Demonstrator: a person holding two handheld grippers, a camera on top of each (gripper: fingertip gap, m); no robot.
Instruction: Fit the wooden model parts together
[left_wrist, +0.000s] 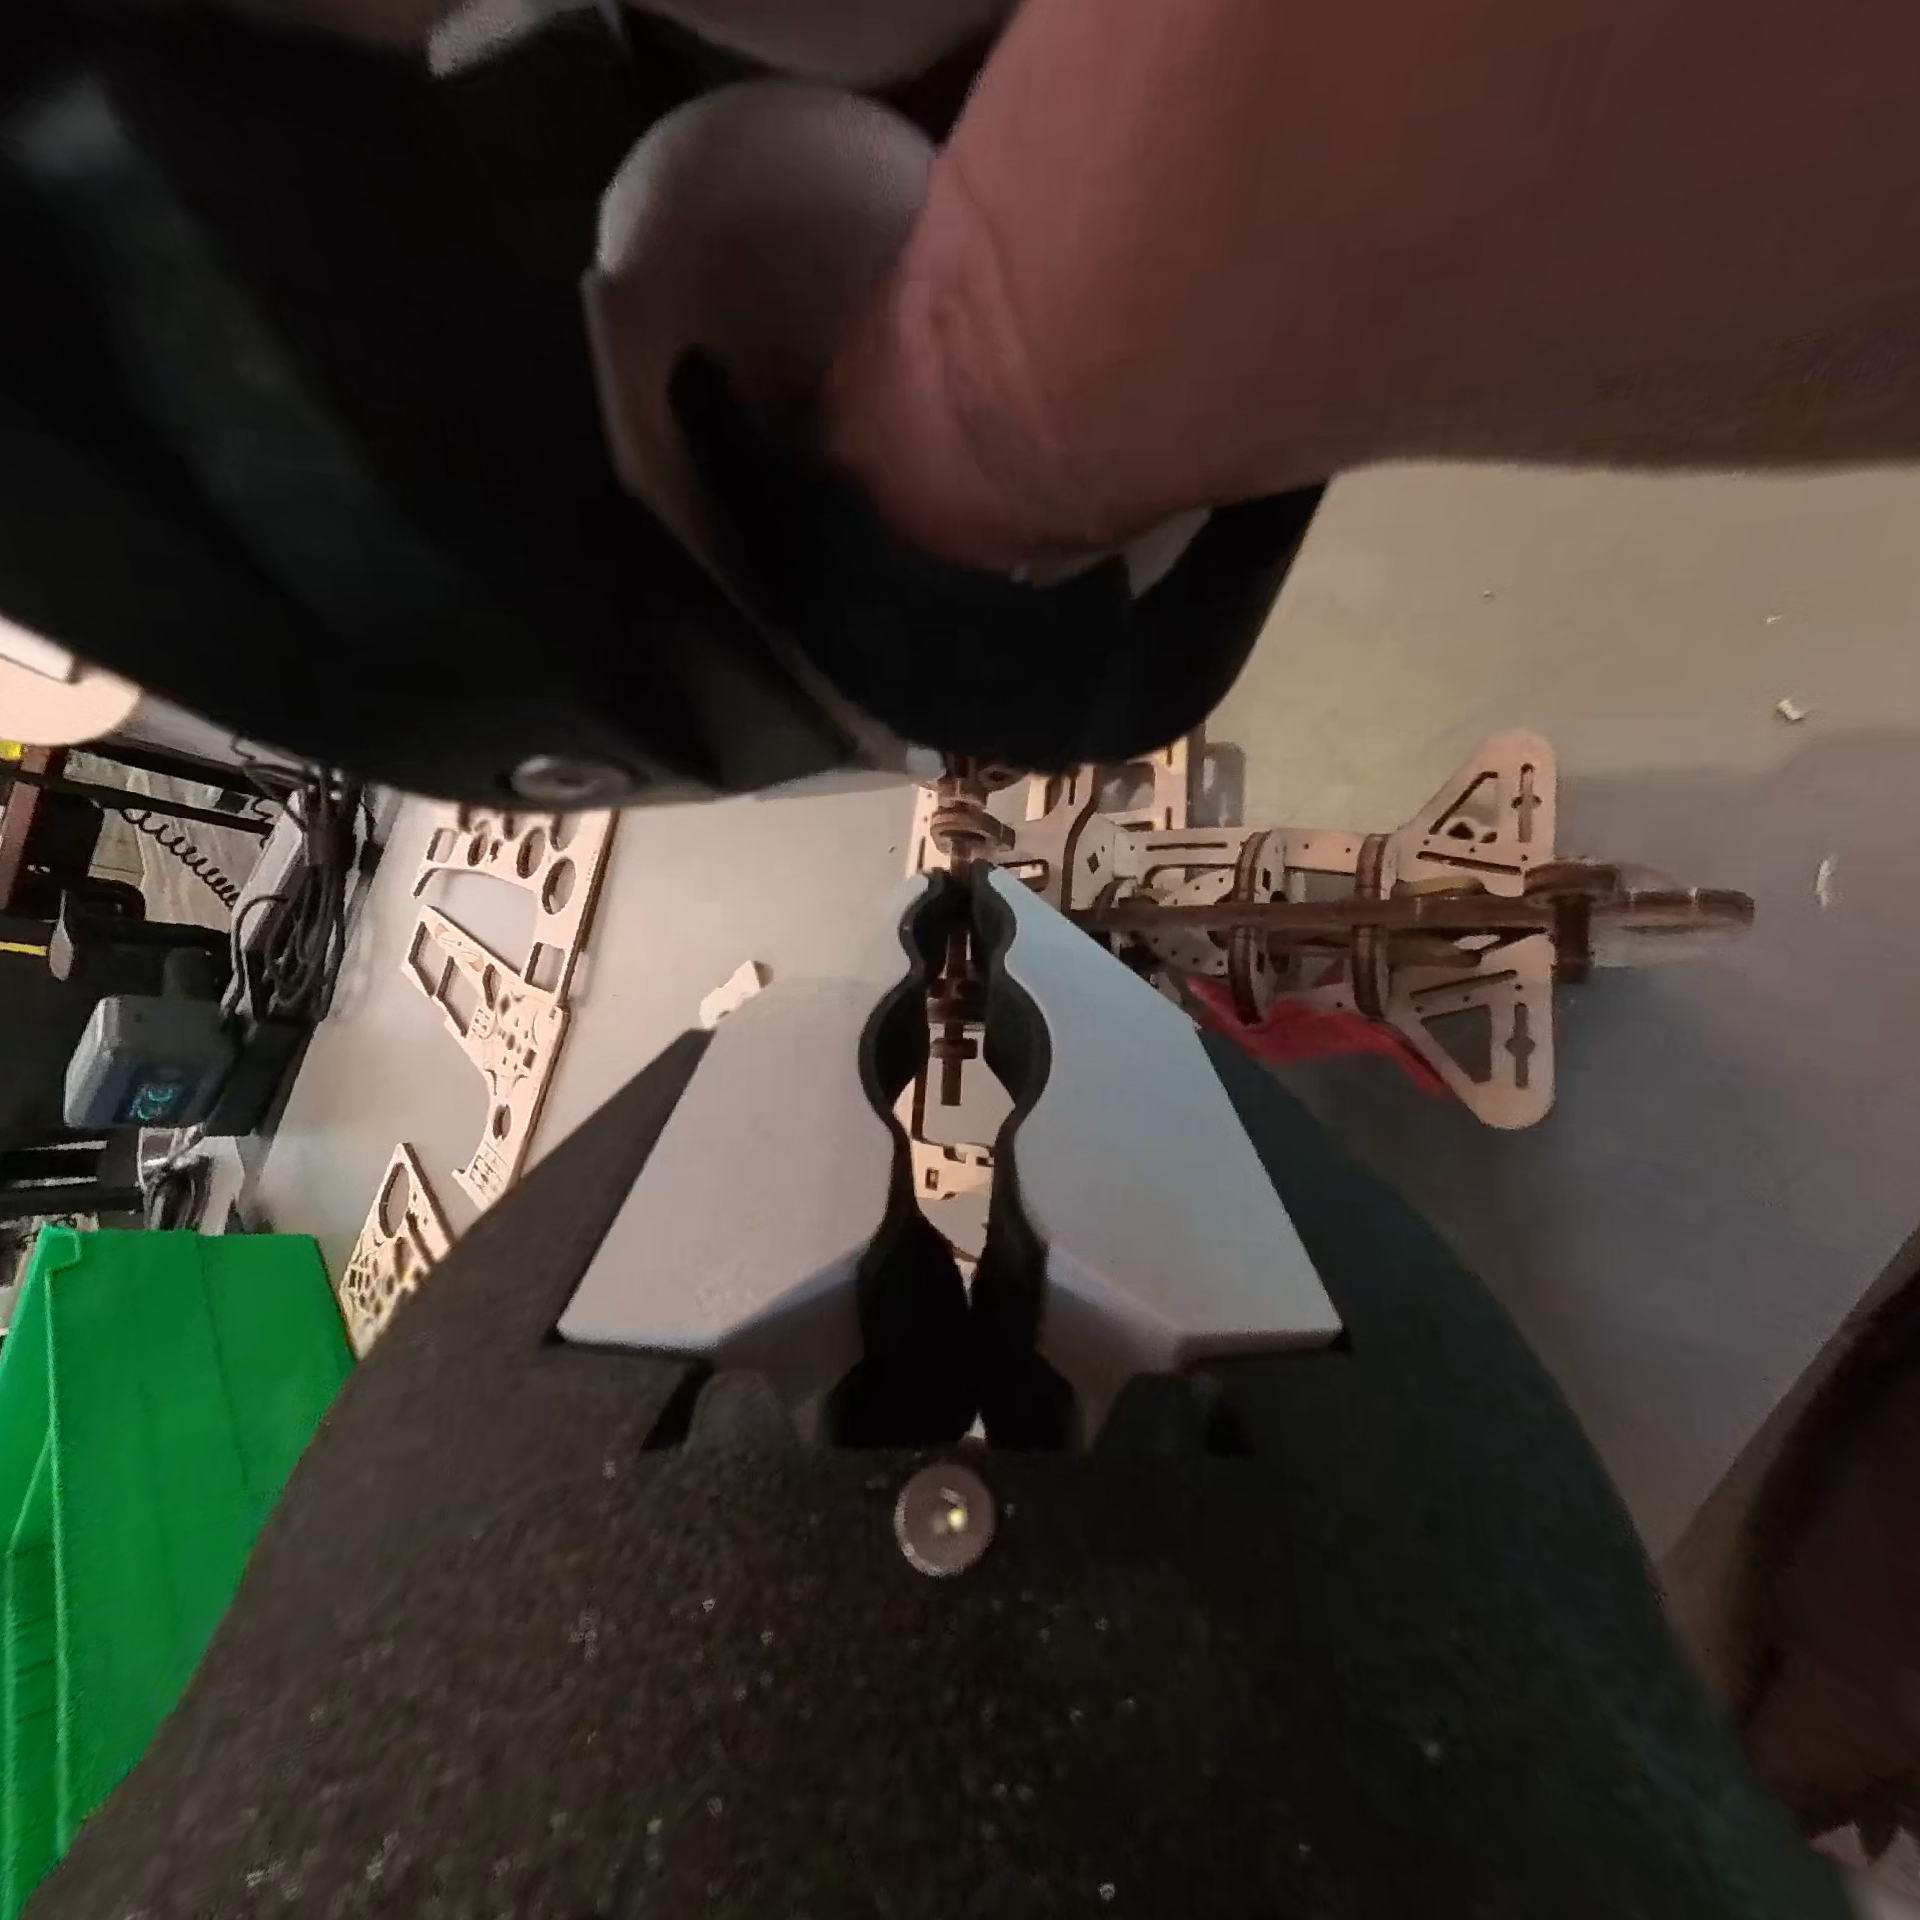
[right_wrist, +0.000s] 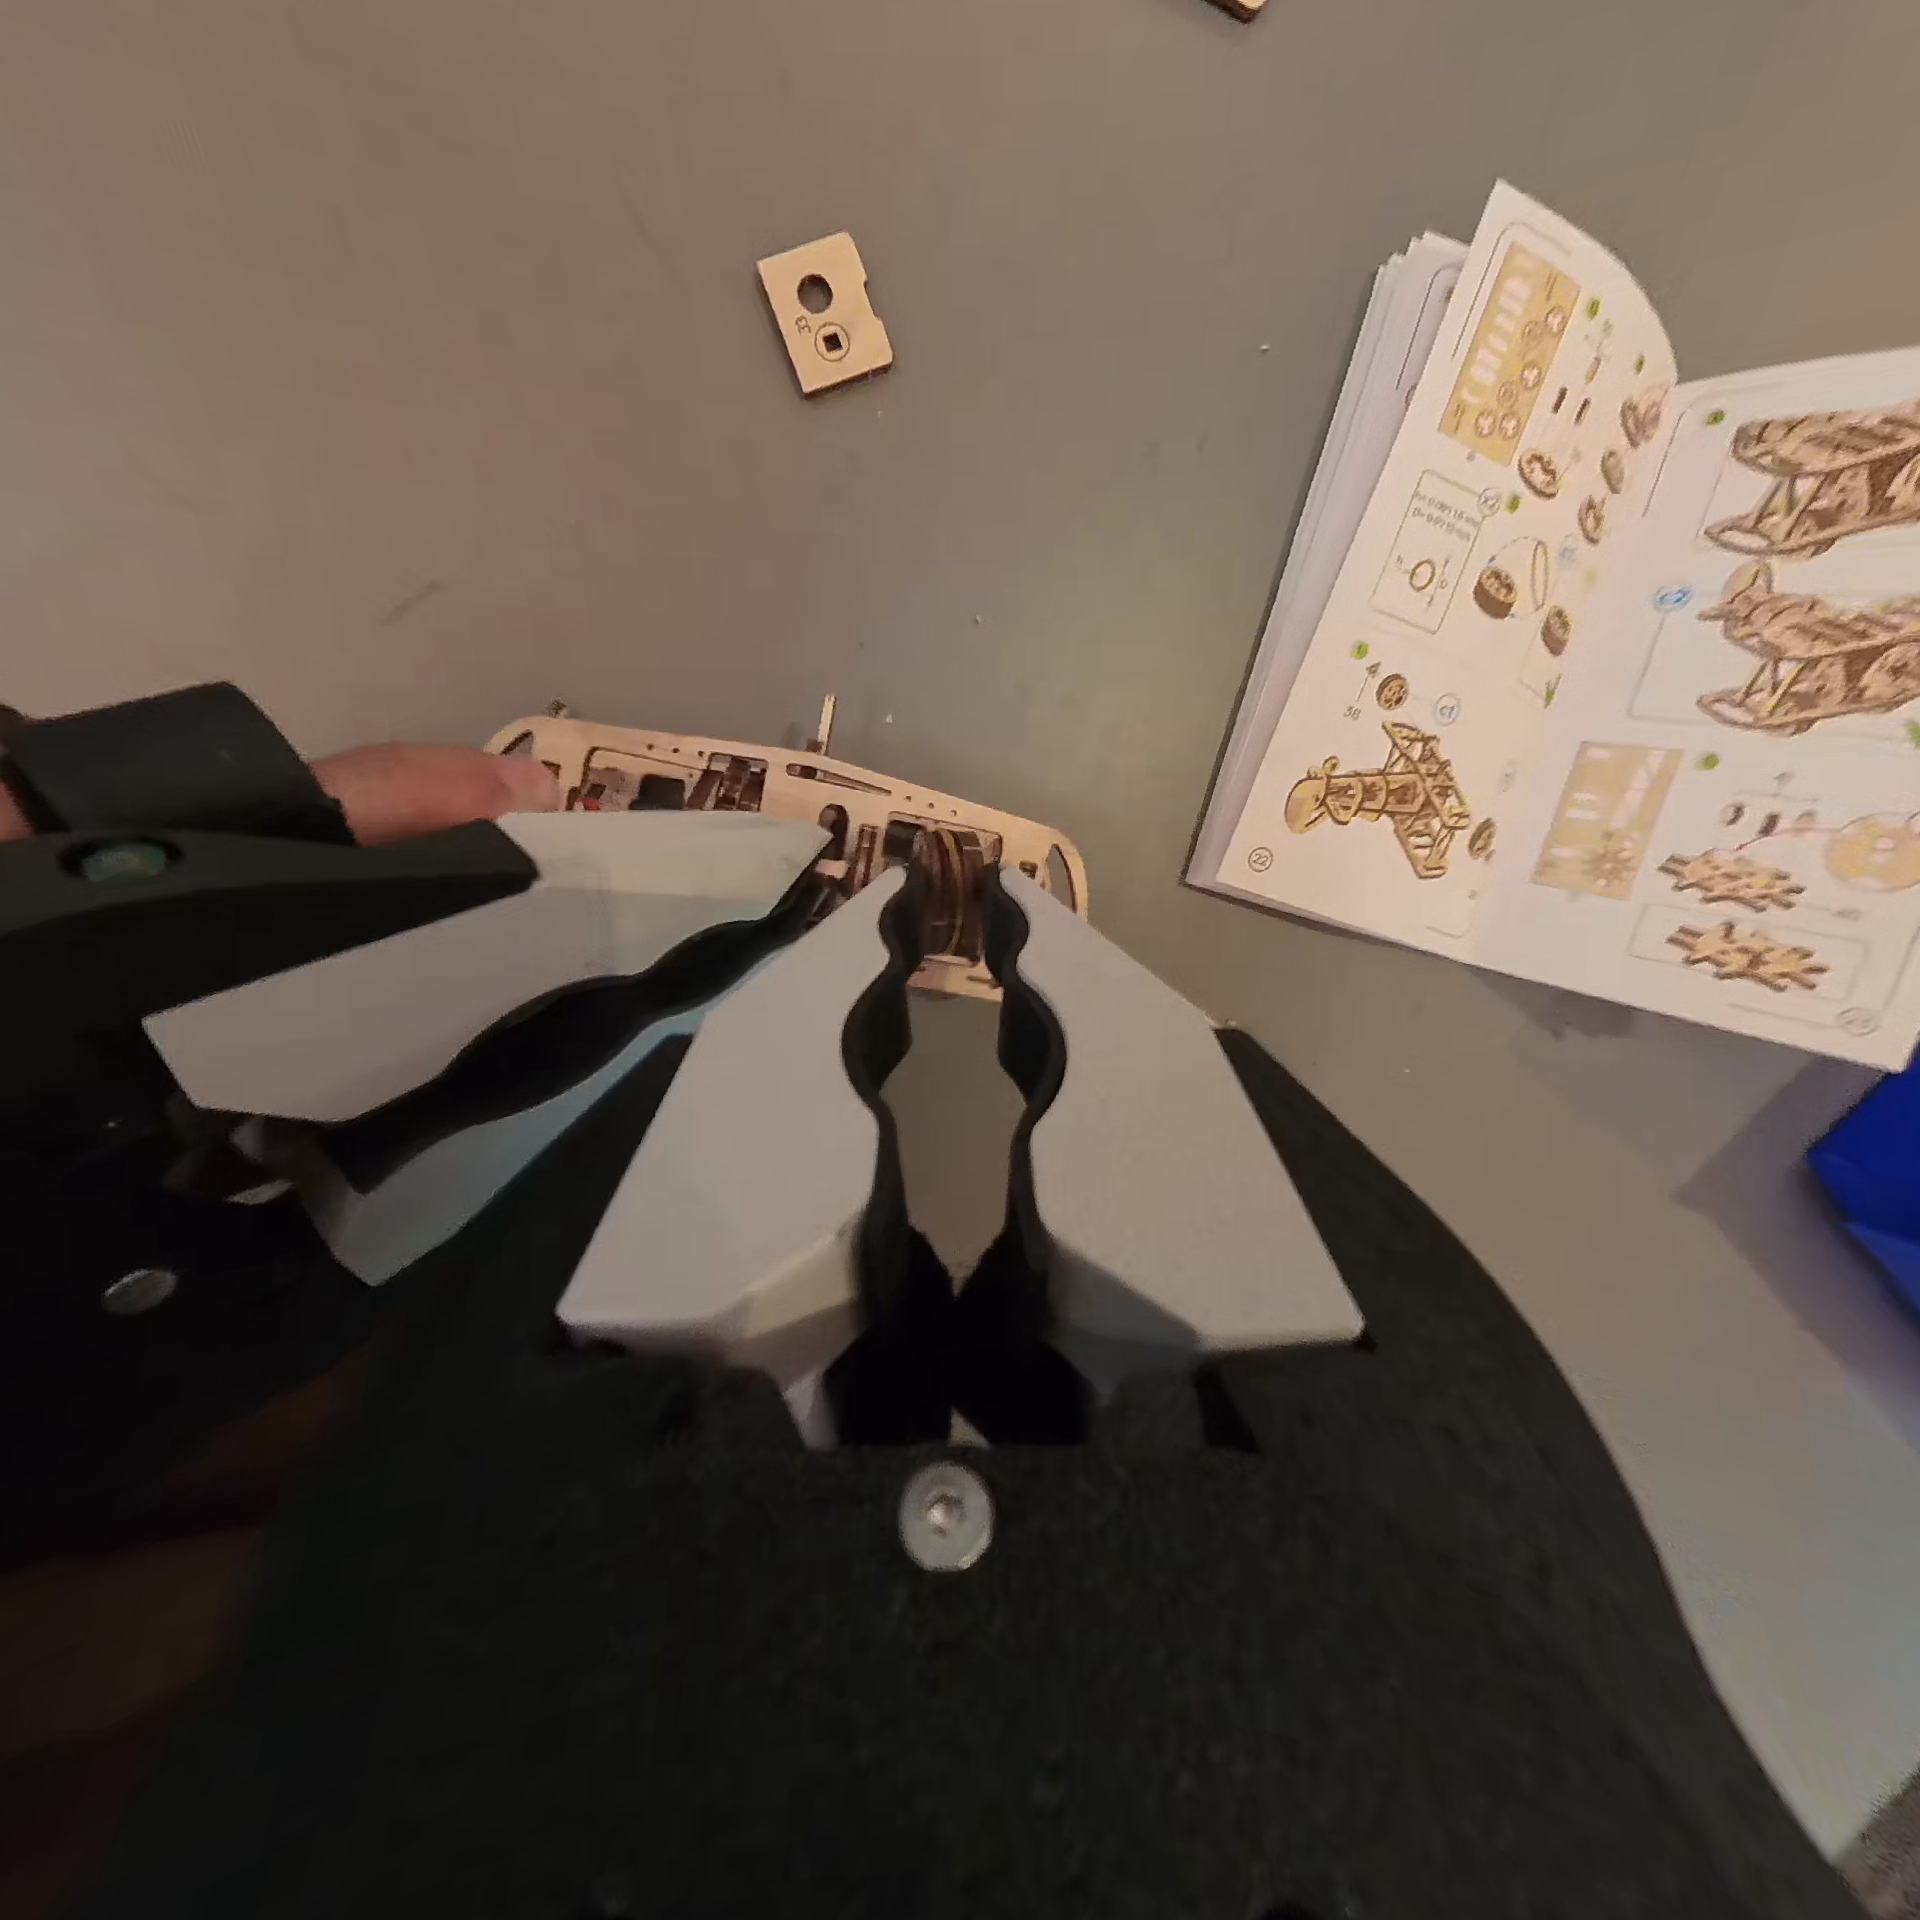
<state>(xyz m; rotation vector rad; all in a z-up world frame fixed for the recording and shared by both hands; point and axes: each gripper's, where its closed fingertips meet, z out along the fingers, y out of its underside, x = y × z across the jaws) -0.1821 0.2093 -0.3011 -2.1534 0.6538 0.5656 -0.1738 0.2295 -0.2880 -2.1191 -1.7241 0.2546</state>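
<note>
Gripping wooden model (right_wrist: 940, 894); open table (right_wrist: 416, 416) beyond

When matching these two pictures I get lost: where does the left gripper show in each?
Left wrist view: left gripper at bottom centre, shut on an axle.
Right wrist view: left gripper at the left edge, its tips beside the right gripper.
Shared landmark: the dark discs just past its tips.
</note>
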